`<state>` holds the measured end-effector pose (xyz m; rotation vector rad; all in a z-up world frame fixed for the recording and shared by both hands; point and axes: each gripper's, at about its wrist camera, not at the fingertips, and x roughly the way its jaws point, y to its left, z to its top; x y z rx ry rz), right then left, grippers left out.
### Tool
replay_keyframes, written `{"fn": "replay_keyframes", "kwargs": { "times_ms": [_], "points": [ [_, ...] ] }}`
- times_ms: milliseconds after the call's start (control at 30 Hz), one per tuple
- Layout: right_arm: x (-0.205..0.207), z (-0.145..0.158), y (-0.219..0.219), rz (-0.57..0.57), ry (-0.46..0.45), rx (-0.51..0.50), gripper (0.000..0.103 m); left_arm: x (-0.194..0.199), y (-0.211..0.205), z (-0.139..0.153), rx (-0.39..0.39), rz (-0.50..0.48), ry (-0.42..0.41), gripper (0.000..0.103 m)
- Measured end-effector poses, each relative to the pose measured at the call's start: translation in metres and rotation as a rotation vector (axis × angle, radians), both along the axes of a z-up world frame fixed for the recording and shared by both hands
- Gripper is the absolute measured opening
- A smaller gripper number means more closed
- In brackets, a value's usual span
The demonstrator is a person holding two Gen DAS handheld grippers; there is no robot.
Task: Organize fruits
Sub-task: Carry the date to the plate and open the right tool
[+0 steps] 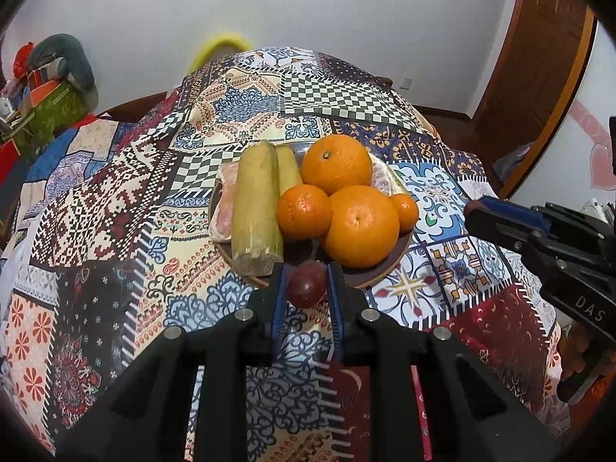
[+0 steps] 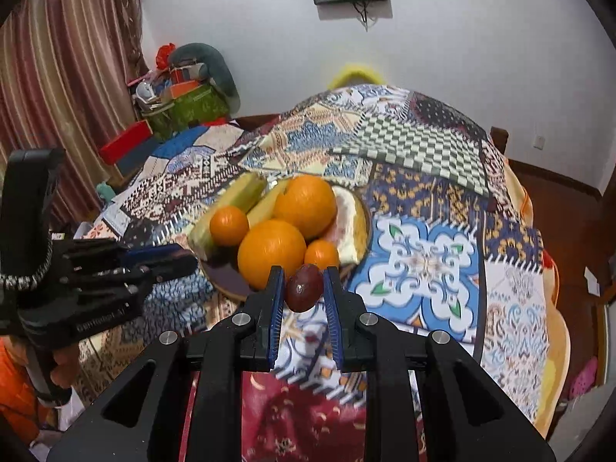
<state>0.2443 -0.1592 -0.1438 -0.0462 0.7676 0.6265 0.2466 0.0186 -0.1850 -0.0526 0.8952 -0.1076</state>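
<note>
A brown plate [image 1: 379, 271] on the patchwork cloth holds several oranges [image 1: 360, 225], two pale yellow-green stalk pieces [image 1: 256, 202] and pomelo pieces [image 1: 225, 208]. My left gripper [image 1: 307, 283] is shut on a dark red round fruit [image 1: 307, 284] at the plate's near rim. My right gripper [image 2: 304, 287] is shut on another dark red round fruit [image 2: 304, 288] just before the plate [image 2: 231, 285], near the oranges [image 2: 271, 254]. The right gripper also shows at the right edge of the left wrist view [image 1: 539, 231], and the left gripper at the left of the right wrist view [image 2: 127, 269].
The patchwork cloth [image 1: 115, 211] covers the whole table and drops off at its edges. A pile of boxes and bags [image 2: 181, 92] stands at the far left by a curtain. A wooden door [image 1: 539, 77] is at the right. A yellow chair back [image 2: 356, 73] shows behind the table.
</note>
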Motion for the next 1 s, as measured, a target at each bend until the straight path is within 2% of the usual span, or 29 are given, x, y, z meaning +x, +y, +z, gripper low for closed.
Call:
{"fn": "replay_keyframes", "kwargs": {
  "times_ms": [167,467,700,1000],
  "points": [
    [0.007,-0.003,0.010,0.018,-0.004,-0.008,0.019,0.009,0.001,-0.006,-0.013,0.002,0.013,0.020],
    [0.014,-0.022,0.021,0.038,0.041,-0.017,0.019,0.022,0.000,-0.017,-0.023,-0.005,0.035,0.020],
    [0.030,-0.015,0.020,0.026,0.024,-0.004,0.019,0.027,-0.001,-0.017,-0.019,-0.005,0.028,0.020],
    [0.043,-0.017,0.023,0.029,0.018,-0.008,0.019,0.020,0.001,-0.008,-0.017,-0.013,-0.005,0.029]
  ]
}}
